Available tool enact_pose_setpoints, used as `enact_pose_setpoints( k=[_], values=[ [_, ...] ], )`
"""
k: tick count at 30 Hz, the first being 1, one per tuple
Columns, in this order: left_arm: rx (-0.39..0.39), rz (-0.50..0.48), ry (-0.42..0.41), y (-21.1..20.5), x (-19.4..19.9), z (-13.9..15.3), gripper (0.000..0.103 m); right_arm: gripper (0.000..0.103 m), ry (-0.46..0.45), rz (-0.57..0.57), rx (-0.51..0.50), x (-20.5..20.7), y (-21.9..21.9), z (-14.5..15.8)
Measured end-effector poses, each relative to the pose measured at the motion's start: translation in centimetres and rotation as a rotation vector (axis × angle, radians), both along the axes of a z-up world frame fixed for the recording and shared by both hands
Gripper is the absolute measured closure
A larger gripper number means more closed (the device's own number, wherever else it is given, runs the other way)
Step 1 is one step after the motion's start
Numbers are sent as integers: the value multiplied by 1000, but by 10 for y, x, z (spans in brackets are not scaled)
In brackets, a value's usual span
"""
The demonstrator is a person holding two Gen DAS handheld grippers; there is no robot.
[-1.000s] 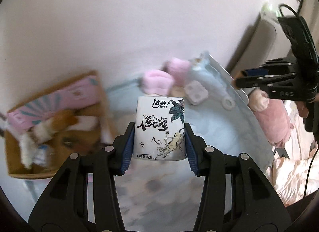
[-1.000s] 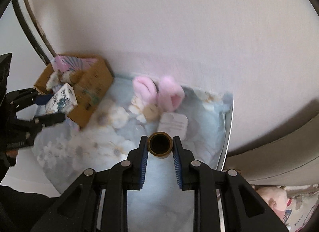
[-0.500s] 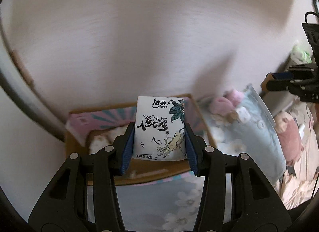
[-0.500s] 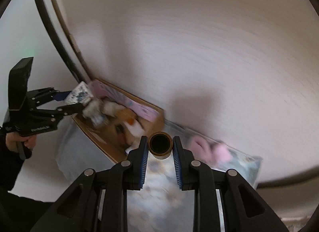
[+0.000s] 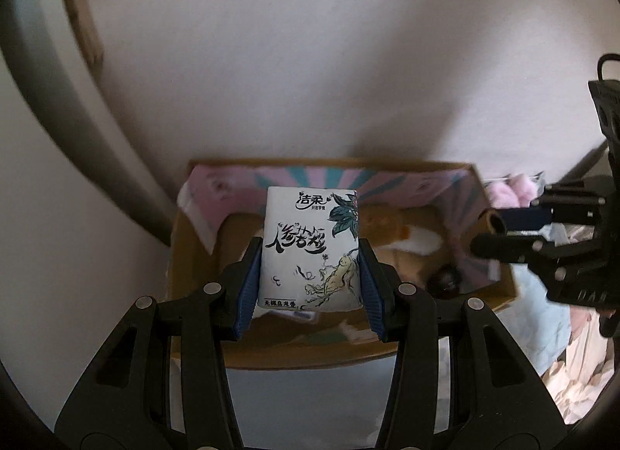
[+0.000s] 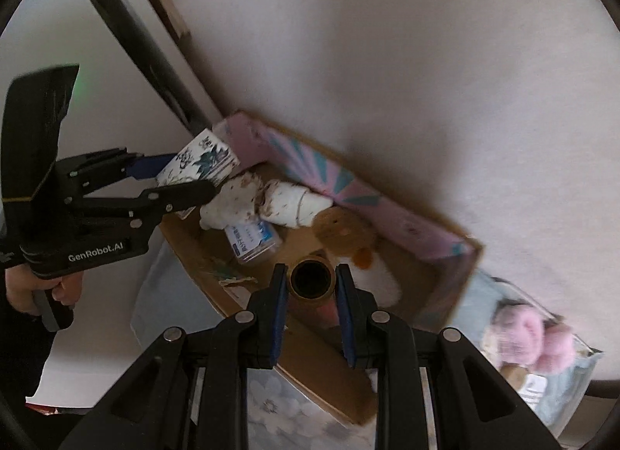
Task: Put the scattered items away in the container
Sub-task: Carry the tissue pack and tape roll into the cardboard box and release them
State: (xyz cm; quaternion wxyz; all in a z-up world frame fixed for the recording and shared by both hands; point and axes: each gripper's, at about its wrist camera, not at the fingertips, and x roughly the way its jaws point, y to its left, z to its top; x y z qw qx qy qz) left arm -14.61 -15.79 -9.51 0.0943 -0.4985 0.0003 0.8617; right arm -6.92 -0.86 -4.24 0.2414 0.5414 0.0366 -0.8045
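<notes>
The left gripper (image 5: 309, 256) had its jaws clamped on a white tissue pack (image 5: 310, 248) printed with black calligraphy, held above the near-left part of the open cardboard box (image 5: 271, 357). The right gripper (image 6: 311, 283) pinched a small brown tube (image 6: 312, 279) end-on over the same box — its jaws closed against the tube's sides. Inside lay a plush toy (image 6: 348, 241), rolled white socks (image 6: 267, 202) and a small packet (image 6: 252, 239). Pink fluffy items (image 6: 527, 337) sat outside on the floral cloth (image 6: 271, 407).

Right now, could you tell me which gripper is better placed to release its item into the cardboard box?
Probably the left gripper: its tissue pack hangs over the cardboard box. The right gripper, holding a brown tube, looks nearer the front rim.
</notes>
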Motion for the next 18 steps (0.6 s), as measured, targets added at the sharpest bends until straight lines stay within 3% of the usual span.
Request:
enact_pose_setpoints(
  k=[5, 18],
  values=[
    [6, 14, -32, -10, -4, -16, 60, 81, -37, 13, 19, -3, -15, -17],
    [12, -8, -31, -3, -3, -17, 60, 81, -33, -4, 27, -3, -20, -16]
  ],
)
